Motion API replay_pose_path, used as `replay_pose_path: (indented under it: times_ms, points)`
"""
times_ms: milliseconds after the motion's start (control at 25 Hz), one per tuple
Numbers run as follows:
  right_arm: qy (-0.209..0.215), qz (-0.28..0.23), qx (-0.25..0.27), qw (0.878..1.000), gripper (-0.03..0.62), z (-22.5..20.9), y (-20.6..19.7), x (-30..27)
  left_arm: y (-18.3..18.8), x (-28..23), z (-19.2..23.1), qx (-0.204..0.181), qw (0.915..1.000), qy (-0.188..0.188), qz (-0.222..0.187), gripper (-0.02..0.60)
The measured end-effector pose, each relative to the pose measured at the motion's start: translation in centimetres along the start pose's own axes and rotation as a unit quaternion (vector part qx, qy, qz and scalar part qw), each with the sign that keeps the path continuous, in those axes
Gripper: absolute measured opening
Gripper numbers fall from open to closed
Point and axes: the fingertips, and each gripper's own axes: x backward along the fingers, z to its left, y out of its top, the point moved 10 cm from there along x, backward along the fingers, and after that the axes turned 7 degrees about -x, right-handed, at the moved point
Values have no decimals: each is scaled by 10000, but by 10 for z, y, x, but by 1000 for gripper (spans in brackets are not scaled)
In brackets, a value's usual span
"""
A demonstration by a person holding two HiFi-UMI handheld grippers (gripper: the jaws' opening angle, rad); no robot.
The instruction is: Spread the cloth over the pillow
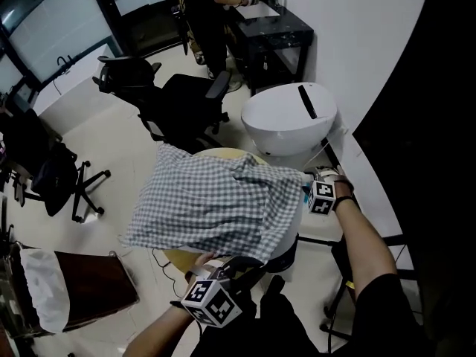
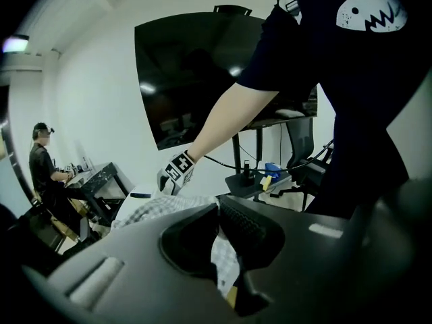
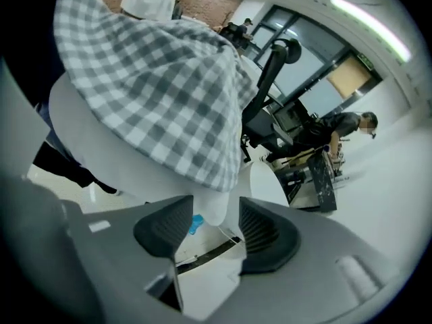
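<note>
While left gripper stays out of it, clenched on cloth hem, right gripper hangs released.
Bare pillow corner sits between right jaws: pinch cloth edge just beyond, draw it over.

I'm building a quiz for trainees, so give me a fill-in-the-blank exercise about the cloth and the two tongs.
The checked cloth lies over a white ___.
The left tongs are ___ on the cloth.
The right tongs are ___, gripping nothing.
Missing words: pillow; shut; open.
</note>
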Motion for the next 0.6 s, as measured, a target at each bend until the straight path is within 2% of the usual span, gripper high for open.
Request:
replay_pose_path:
  times_ms: [160,240,360,480,600]
  points:
    - [91,-184,378,9991,195,-3,8,-13,-3,-5,-6,94,9998,77,171,0]
    - [138,-260,540,9981,124,-2,11,-15,-5,-7,-7,215,9994,133,227,0]
    - [277,-405,493,9976,22,-4,10,-15,-6,-8,-10,361,9988,178,271,0]
    - [301,-518,402,9974,9,-11,9,-11,-5,-8,-9,393,9986,192,282,0]
    - [242,-685,154,9972,8,-21,6,1,2,-13,-14,364,9991,46,224,0]
